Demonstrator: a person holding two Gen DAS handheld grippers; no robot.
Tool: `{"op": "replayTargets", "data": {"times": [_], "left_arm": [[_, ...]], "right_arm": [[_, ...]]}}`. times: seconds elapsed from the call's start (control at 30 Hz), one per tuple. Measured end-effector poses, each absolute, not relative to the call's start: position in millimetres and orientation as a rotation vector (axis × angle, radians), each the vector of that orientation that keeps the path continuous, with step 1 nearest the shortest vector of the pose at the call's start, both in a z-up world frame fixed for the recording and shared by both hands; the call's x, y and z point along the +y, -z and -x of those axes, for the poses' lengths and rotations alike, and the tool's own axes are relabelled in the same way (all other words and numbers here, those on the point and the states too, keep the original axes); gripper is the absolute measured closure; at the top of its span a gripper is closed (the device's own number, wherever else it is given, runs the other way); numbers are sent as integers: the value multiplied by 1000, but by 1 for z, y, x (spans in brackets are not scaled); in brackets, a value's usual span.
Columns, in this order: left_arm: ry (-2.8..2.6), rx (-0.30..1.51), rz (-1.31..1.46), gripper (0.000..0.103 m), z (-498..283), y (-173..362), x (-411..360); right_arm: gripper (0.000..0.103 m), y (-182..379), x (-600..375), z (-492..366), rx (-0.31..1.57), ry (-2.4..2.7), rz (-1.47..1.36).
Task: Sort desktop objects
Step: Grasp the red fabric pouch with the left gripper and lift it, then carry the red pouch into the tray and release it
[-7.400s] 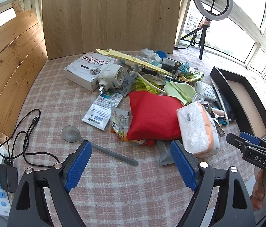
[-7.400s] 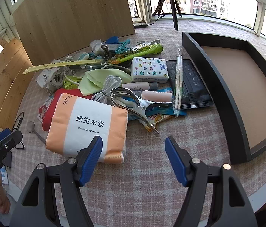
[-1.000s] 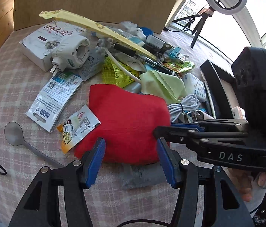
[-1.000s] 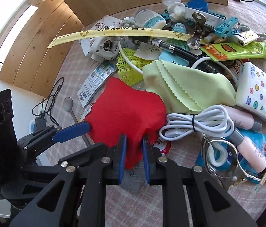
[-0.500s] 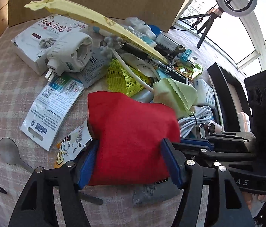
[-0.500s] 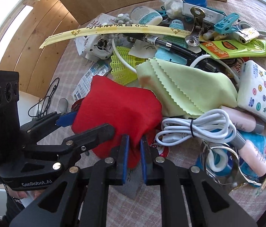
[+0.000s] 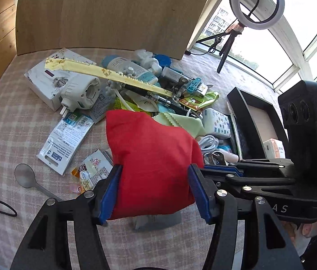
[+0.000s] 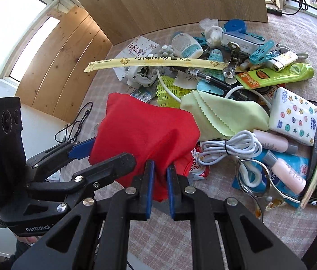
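The right gripper (image 8: pixel 158 189) jaws are pinching a near fold of the soft red cloth bag (image 7: pixel 151 157); the left gripper (image 7: pixel 155 191) jaws are closing wide around its near body; it is sagging above the bench (image 7: pixel 23 121), looking light and floppy.

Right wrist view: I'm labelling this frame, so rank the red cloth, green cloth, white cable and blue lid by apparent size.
1. red cloth, nearest the camera
2. green cloth
3. white cable
4. blue lid, farthest away

Clutter pile (image 7: pixel 158 94) blocking ahead, bare tablecloth (image 7: pixel 19 121) left
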State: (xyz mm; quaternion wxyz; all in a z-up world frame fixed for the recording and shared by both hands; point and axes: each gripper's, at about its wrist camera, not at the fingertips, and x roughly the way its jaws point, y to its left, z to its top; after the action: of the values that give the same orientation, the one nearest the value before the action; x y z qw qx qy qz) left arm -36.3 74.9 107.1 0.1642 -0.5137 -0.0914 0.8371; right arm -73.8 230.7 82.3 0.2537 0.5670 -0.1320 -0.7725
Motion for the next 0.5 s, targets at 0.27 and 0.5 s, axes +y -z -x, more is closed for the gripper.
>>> {"op": "replayTargets", "data": {"times": [0.27, 0.5], "left_arm": [[-2344, -189, 1328, 47, 42, -145, 150], [-2233, -101, 1235, 47, 57, -159, 267]], "right_arm": [[90, -110, 309, 56, -450, 2213, -1506], [90, -131, 425, 39, -578, 2379, -1484]]}}
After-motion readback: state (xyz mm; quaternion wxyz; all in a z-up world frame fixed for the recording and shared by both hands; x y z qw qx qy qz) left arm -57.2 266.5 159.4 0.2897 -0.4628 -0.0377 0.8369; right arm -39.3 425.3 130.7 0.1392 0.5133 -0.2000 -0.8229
